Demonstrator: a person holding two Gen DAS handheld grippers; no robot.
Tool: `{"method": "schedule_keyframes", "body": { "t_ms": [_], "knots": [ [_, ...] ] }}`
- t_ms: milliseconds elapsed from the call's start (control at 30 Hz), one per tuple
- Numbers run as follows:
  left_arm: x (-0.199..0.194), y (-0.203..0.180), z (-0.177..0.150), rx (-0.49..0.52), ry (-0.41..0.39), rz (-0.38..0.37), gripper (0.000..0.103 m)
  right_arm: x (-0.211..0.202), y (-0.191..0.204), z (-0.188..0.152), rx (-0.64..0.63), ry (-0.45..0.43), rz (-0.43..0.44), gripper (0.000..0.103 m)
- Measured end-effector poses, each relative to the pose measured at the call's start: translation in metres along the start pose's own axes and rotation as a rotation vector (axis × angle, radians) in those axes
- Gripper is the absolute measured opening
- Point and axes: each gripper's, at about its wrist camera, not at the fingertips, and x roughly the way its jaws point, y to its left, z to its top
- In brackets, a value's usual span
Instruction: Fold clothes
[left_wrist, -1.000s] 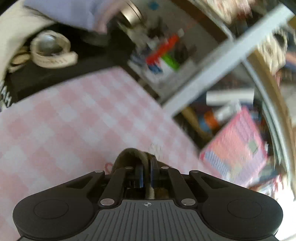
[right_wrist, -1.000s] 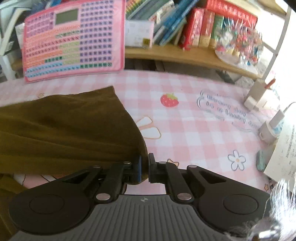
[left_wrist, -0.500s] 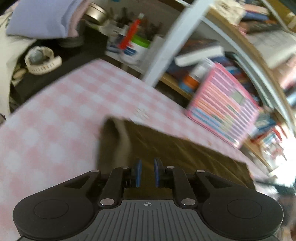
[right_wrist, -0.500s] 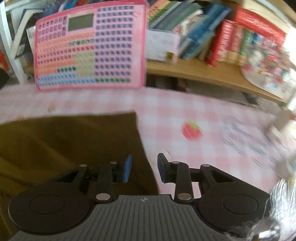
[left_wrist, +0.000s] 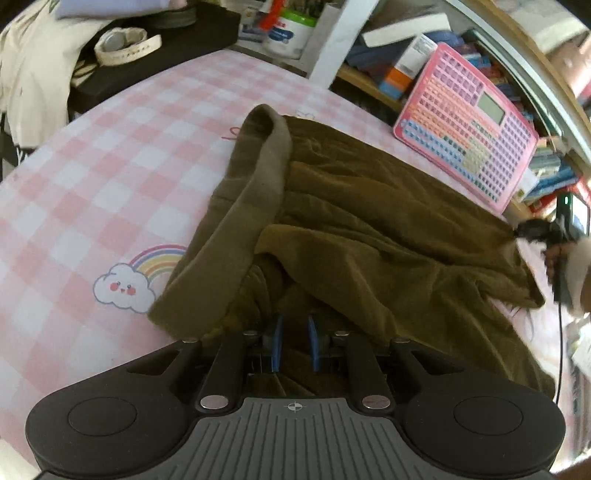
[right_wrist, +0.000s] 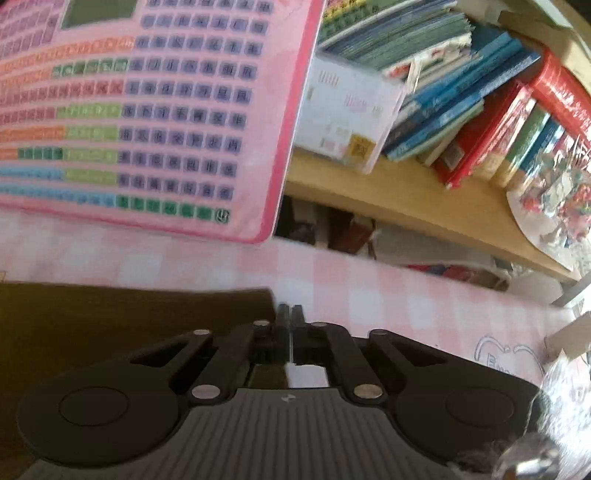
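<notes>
The olive-brown garment (left_wrist: 369, 221) lies in the centre of my left wrist view, spread over the pink-checked worktop (left_wrist: 110, 177) with one layer already turned back over another; its ribbed band (left_wrist: 258, 192) runs from upper centre down to lower left, ending beside a cloud-and-rainbow print (left_wrist: 136, 277). In my right wrist view the same cloth fills the lower left as a dark flat sheet (right_wrist: 129, 325) whose corner ends just left of my fingertips. My left tool (left_wrist: 294, 339) stands narrowly parted just above the heaped cloth, gripping nothing that I can see. My right tool (right_wrist: 290, 325) has its fingers drawn almost together at the garment's corner; the view is blurred, and I cannot tell whether an edge of cloth sits between them. The layers are rumpled and the right-hand edge, at centre right of the left view, is ragged, so I judge the fold to be only partly squared. To do this step well, I should take hold at the corners, not the bulk, keep both edges taut and level, and lay the band parallel to the lower hem before pressing flat. Behind stand a pink keyboard toy (left_wrist: 469, 122) and a shelf of books (right_wrist: 461, 110).
</notes>
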Motion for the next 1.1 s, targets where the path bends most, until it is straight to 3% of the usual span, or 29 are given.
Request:
{"method": "schedule_keyframes", "body": {
  "t_ms": [200,333,533,600,667,767,900,1033,1100],
  "knots": [
    [-0.005,-0.006,0.040,0.041,-0.105,-0.045,0.017,-0.077,-0.024,-0.024,0.074,-0.109,0.124,0.010],
    [0.004,-0.008,0.079,0.062,-0.186,-0.076,0.017,-0.124,-0.029,-0.067,0.086,-0.085,0.168,0.010],
    [0.063,-0.006,0.122,0.075,-0.144,-0.052,0.017,-0.118,-0.035,-0.116,0.172,0.000,0.178,0.010],
    [0.080,-0.002,0.132,0.063,-0.131,-0.017,0.016,-0.109,-0.036,-0.124,0.176,0.029,0.153,0.001],
    [0.093,0.007,0.139,0.027,-0.124,0.009,0.012,-0.104,-0.043,-0.126,0.206,0.029,0.151,0.000],
    [0.100,0.013,0.141,0.002,-0.119,-0.001,0.010,-0.106,-0.043,-0.125,0.209,0.043,0.145,0.000],
    [0.081,0.003,0.134,0.049,-0.118,-0.036,0.013,-0.139,-0.035,-0.147,0.224,0.033,0.138,0.002],
    [0.038,0.003,0.102,0.087,-0.150,-0.088,0.014,-0.178,-0.028,-0.173,0.247,0.019,0.135,0.018],
    [0.018,0.012,0.080,0.064,-0.154,-0.108,0.014,-0.197,-0.024,-0.187,0.258,0.012,0.133,0.018]
  ]
}}
